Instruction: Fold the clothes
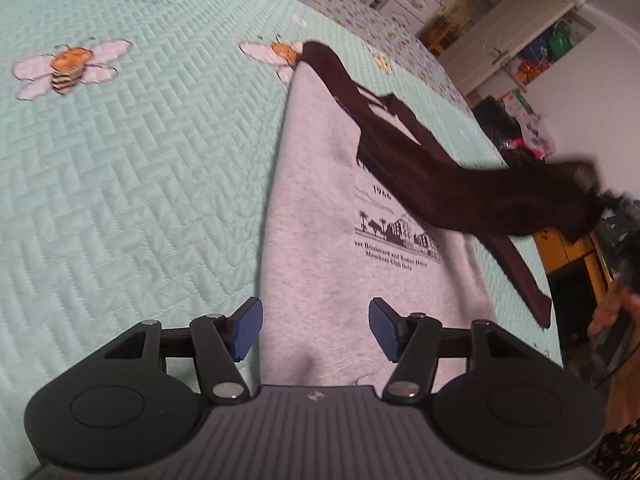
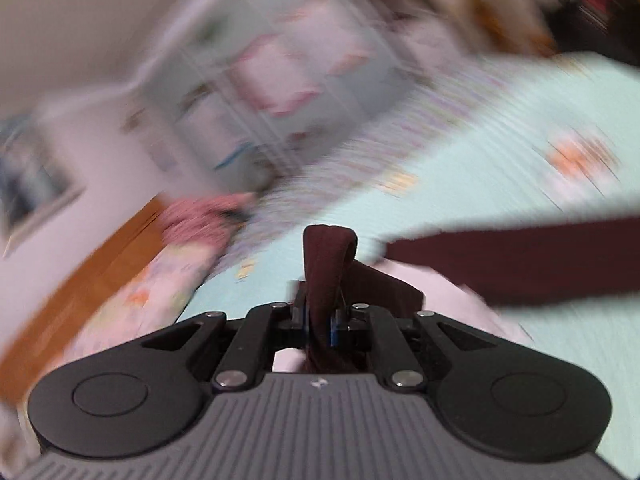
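A grey sweatshirt (image 1: 316,216) with dark maroon sleeves and a printed picture on its chest lies on the bed. My left gripper (image 1: 316,330) is open and empty, low over the grey hem. One maroon sleeve (image 1: 500,196) is lifted off the bed and stretches right to my right gripper (image 1: 600,196). In the right wrist view my right gripper (image 2: 320,324) is shut on that maroon sleeve (image 2: 326,268), whose cuff sticks up between the fingers. The other maroon sleeve (image 1: 524,276) lies flat near the bed's right edge.
The bed has a mint quilted cover (image 1: 120,160) with bee patterns. White cabinets and shelves (image 1: 500,36) stand beyond the bed. A yellow wooden piece of furniture (image 1: 568,248) stands beside the bed's right edge. The right wrist view is heavily blurred.
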### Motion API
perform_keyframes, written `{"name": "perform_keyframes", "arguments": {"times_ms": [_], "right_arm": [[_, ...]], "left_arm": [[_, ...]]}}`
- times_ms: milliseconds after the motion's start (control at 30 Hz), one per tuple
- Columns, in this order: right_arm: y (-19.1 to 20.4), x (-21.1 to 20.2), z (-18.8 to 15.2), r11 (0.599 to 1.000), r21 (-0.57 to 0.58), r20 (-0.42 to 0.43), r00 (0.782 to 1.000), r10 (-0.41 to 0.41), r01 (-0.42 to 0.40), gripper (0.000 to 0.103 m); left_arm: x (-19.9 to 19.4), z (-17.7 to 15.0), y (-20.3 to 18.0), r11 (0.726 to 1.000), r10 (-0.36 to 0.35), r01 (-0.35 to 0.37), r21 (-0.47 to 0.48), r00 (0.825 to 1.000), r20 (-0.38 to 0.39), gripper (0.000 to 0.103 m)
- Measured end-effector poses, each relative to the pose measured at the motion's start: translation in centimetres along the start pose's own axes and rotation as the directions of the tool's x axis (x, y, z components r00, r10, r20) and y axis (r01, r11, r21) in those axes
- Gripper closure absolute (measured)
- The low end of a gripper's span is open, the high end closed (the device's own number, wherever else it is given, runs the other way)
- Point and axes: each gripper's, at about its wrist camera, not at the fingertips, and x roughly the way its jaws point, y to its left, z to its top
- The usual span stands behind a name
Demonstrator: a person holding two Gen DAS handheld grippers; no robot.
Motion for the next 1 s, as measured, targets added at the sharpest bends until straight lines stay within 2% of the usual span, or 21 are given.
{"name": "perform_keyframes", "arguments": {"times_ms": [67,100,167,267,333,400,433,467,500,633,700,833,933,1000], "right_arm": [[3.1,1.2,-1.9,0.983,-0.178,-0.082,0.996,0.034,-0.048,0.093],[4.7,1.8,-2.9,0.962,-0.263,-0.124,0.991,0.045,-0.077,0.093],[7.8,3.1,-4.8,0.895,-0.423,-0.211,0.976,0.056,-0.142,0.093],[12.5,4.9,-7.7,0.74,-0.623,-0.337,0.94,0.041,-0.256,0.093],[15.6,6.1,-9.7,0.605,-0.721,-0.415,0.91,0.011,-0.336,0.093],[18.7,7.4,-11.6,0.453,-0.788,-0.483,0.875,-0.033,-0.418,0.093],[19.0,7.7,-12.6,0.42,-0.8,-0.492,0.869,-0.053,-0.428,0.093],[18.8,7.8,-13.6,0.405,-0.809,-0.493,0.867,-0.07,-0.427,0.093],[18.5,7.8,-13.8,0.412,-0.806,-0.493,0.867,-0.069,-0.425,0.093],[17.8,7.6,-13.4,0.466,-0.78,-0.491,0.871,-0.038,-0.419,0.092],[17.9,7.4,-13.4,0.474,-0.768,-0.501,0.865,-0.025,-0.431,0.091],[17.8,7.7,-13.7,0.43,-0.79,-0.501,0.865,-0.041,-0.437,0.091],[18.8,7.2,-13.1,0.386,-0.823,-0.467,0.883,-0.044,-0.416,0.09],[19.4,6.7,-13.3,0.321,-0.858,-0.442,0.895,-0.066,-0.401,0.09]], "left_arm": [[-1.2,-0.1,0.4,1.0,0.007,-0.007,-0.012,1.0,0.02,0.041],[-1.7,-0.2,0.6,1.0,0.012,-0.011,-0.019,0.999,0.03,0.041],[-2.7,-0.5,1.2,0.999,0.027,-0.026,-0.036,0.999,0.044,0.041],[-3.5,-1.3,2.6,0.997,0.051,-0.048,-0.067,0.998,0.044,0.04],[-3.5,-1.8,3.6,0.995,0.058,-0.055,-0.085,0.998,0.032,0.04],[-3.1,-2.1,4.3,0.993,0.065,-0.063,-0.095,0.998,0.014,0.04],[-2.9,-2.2,4.6,0.993,0.067,-0.066,-0.099,0.998,0.004,0.04],[-2.7,-2.2,4.9,0.993,0.065,-0.065,-0.101,0.998,-0.002,0.04],[-2.4,-2.2,5.1,0.993,0.062,-0.063,-0.103,0.998,-0.008,0.04],[-1.8,-1.9,5.1,0.994,0.036,-0.036,-0.101,0.999,-0.004,0.04],[-1.5,-1.8,4.9,0.995,0.026,-0.026,-0.098,1.0,-0.003,0.04],[-1.2,-1.8,4.7,0.995,0.01,-0.011,-0.094,1.0,-0.008,0.04],[-1.2,-1.9,4.6,0.996,0.009,-0.01,-0.09,1.0,-0.011,0.04],[-1.1,-1.8,4.5,0.996,0.01,-0.01,-0.093,1.0,-0.009,0.04]]}}
